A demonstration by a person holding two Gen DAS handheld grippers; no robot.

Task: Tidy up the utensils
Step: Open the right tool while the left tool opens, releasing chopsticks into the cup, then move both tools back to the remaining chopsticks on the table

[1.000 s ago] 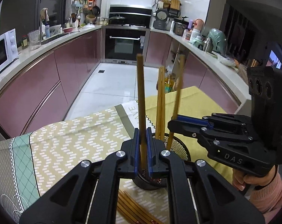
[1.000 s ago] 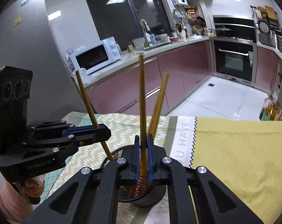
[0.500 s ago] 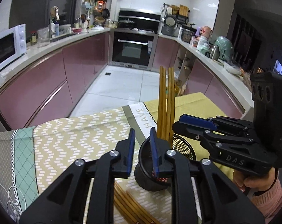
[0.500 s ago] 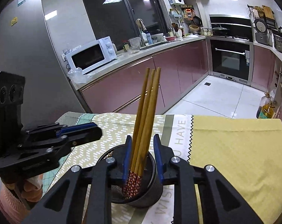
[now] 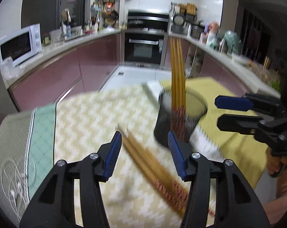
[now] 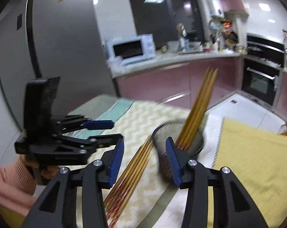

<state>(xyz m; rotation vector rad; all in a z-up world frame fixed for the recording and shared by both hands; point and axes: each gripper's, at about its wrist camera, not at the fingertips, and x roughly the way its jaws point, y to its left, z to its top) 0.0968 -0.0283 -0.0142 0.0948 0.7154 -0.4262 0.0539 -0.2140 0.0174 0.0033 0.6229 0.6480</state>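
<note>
Both claws have let go of the chopsticks they were lowering, and those now stand bunched in the mesh holder (image 5: 178, 121) on the bench (image 5: 94, 125). The left claw (image 5: 145, 154) and right claw (image 6: 145, 158) have just been opening; each is spread and empty, angled down toward the loose chopsticks (image 5: 153, 166) lying beside the holder, probably the next pick.

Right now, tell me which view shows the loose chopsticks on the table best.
Left wrist view: the loose chopsticks lie between its open fingers, running nearly full length across the tablecloth, though blurred. The right wrist view shows them too, partly hidden behind its finger.
</note>
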